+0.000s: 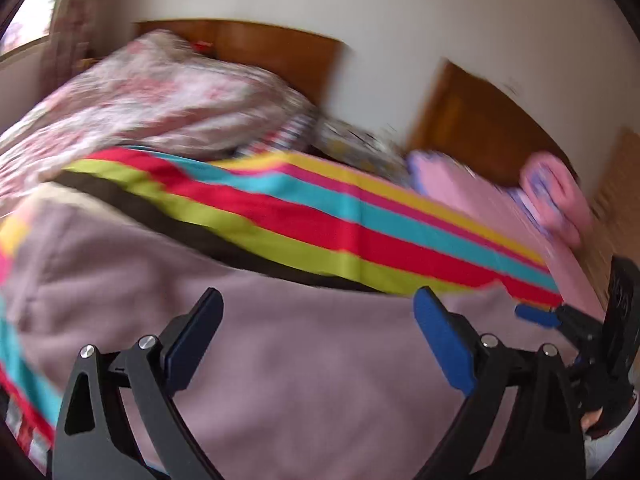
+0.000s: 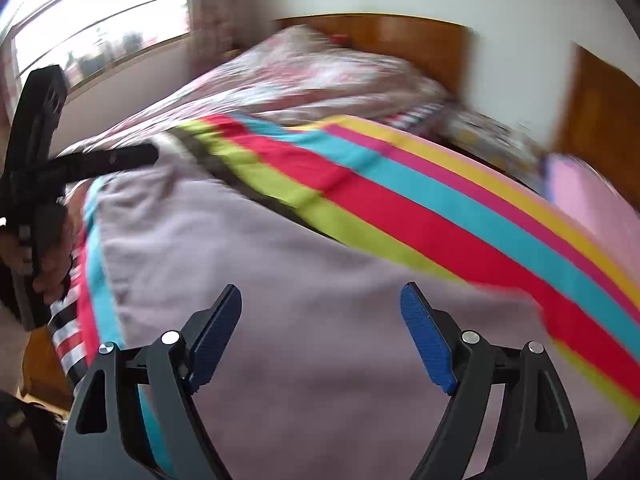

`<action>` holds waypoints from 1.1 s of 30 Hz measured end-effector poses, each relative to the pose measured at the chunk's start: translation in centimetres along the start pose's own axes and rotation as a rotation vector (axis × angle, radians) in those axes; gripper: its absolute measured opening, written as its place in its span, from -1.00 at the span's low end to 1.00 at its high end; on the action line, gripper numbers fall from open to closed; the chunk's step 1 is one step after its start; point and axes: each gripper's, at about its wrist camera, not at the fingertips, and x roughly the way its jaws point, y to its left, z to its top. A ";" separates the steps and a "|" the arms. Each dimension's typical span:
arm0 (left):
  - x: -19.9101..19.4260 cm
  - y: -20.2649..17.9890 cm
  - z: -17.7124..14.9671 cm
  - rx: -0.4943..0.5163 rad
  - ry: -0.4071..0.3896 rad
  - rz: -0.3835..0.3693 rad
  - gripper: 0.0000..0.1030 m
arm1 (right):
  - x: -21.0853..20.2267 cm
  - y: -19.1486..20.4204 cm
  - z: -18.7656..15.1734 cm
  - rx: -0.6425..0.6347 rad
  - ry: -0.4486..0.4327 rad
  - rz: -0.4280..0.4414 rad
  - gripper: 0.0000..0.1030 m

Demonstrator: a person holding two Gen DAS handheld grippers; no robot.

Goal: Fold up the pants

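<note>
Mauve-grey pants (image 1: 280,340) lie spread flat on a bed covered by a bright striped sheet (image 1: 320,220). They also fill the lower part of the right wrist view (image 2: 300,300). My left gripper (image 1: 318,300) is open and empty, hovering over the pants. My right gripper (image 2: 320,298) is open and empty over the pants too. The right gripper shows at the right edge of the left wrist view (image 1: 536,316). The left gripper shows at the left edge of the right wrist view (image 2: 100,160). Both views are motion-blurred.
A floral quilt (image 1: 152,92) is heaped at the head of the bed by a wooden headboard (image 2: 400,40). Pink folded cloth (image 1: 556,200) lies at the bed's right side. A window (image 2: 100,32) is at the left and a wooden door (image 2: 600,120) at the right.
</note>
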 end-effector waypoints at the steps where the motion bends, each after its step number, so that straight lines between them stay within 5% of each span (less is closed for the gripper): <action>1: 1.7 -3.2 -0.3 0.054 0.050 -0.050 0.87 | -1.2 -2.3 -1.3 0.045 -0.007 -0.043 0.54; 8: 8.6 -19.4 -4.1 0.325 0.235 -0.228 0.87 | -13.0 -15.4 -13.5 0.377 -0.066 -0.342 0.54; 11: 9.4 -24.3 -6.8 0.397 0.280 -0.272 0.87 | -17.3 -19.0 -19.6 0.563 -0.117 -0.377 0.53; 13: 9.7 -27.1 -8.8 0.453 0.296 -0.302 0.87 | -18.5 -20.0 -22.9 0.654 -0.122 -0.392 0.27; 17: 9.9 -32.0 -12.9 0.585 0.287 -0.327 0.87 | -18.9 -21.4 -28.2 0.811 -0.136 -0.317 0.13; 20: 10.3 -34.1 -14.8 0.635 0.284 -0.307 0.87 | -18.6 -22.2 -29.1 0.880 -0.194 -0.233 0.07; 33: 11.2 -35.3 -16.1 0.637 0.325 -0.258 0.87 | -17.4 -27.6 -29.9 1.074 -0.361 -0.050 0.03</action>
